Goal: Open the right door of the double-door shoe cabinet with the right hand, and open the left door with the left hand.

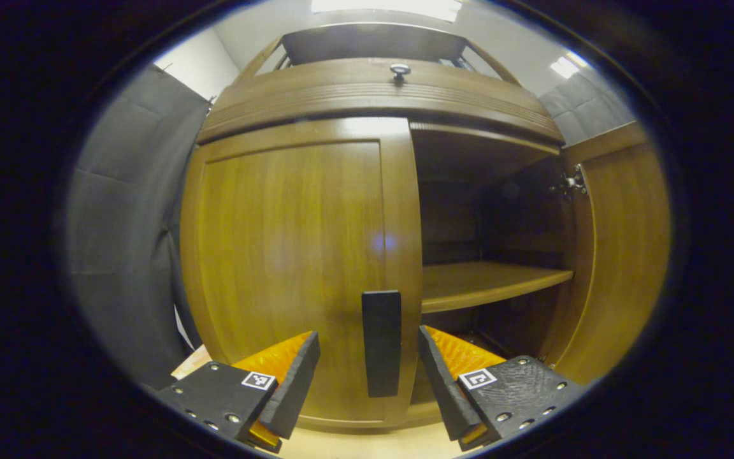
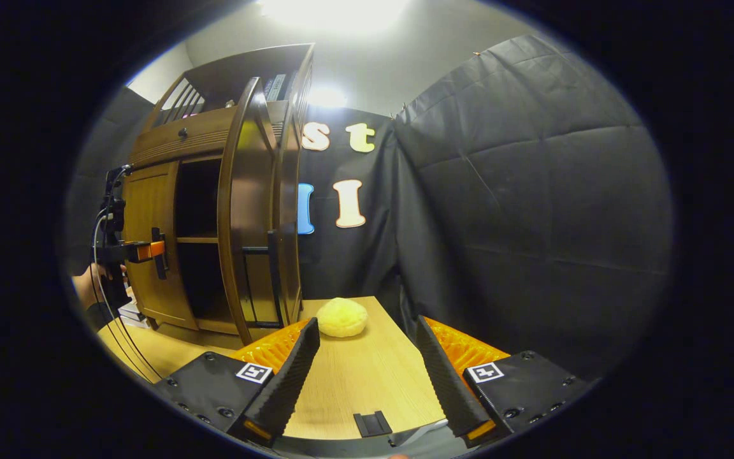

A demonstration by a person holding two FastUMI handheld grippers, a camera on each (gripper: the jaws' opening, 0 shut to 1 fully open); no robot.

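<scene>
In the left gripper view the wooden shoe cabinet (image 1: pixel 373 95) stands right in front of me. Its left door (image 1: pixel 290 255) is closed, and the dark upright handle (image 1: pixel 381 342) on it stands between the fingers of my open left gripper (image 1: pixel 368 376), which do not press it. The right door (image 1: pixel 622 248) is swung wide, baring a shelf (image 1: pixel 488 284) inside. In the right gripper view my right gripper (image 2: pixel 367 366) hangs open over the table (image 2: pixel 354 376), away from the cabinet (image 2: pixel 214 210). The left gripper (image 2: pixel 153 252) shows there at the left door, held by a hand.
A pale yellow round lump (image 2: pixel 341 317) lies on the table beside the open right door (image 2: pixel 249 217). A small knob (image 1: pixel 399 69) sits on the drawer above the doors. Black cloth wall (image 2: pixel 532 210) closes off the right side and back.
</scene>
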